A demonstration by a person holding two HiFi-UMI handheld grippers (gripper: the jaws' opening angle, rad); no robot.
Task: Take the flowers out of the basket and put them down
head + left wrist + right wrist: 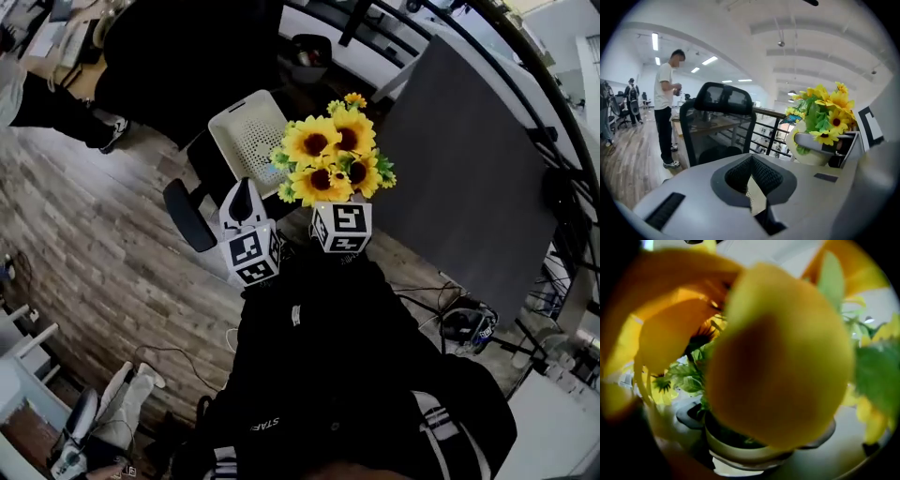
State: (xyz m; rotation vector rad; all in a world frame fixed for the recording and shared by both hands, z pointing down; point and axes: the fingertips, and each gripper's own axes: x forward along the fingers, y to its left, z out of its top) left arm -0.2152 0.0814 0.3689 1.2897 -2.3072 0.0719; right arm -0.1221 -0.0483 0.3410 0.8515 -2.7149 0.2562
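A bunch of yellow sunflowers (pixel 333 159) in a cream pot is held up in front of me. My right gripper (pixel 334 200) is shut on the pot. In the left gripper view the sunflowers (pixel 826 110) and pot (pixel 811 157) show at right, with one right finger (pixel 820 142) across the pot. In the right gripper view a blurred petal (pixel 783 362) fills the frame above the pot rim (pixel 740 453). My left gripper (pixel 244 202) is raised beside it, shut and holding nothing (pixel 751 159). A white perforated basket (pixel 246 131) lies beyond it.
A black office chair (pixel 187 216) stands by the basket, its back (pixel 719 101) ahead of the left gripper. A large grey panel (pixel 469 169) lies to the right. A person (pixel 665 103) stands at the far left. Cables (pixel 459 323) lie on the wood floor.
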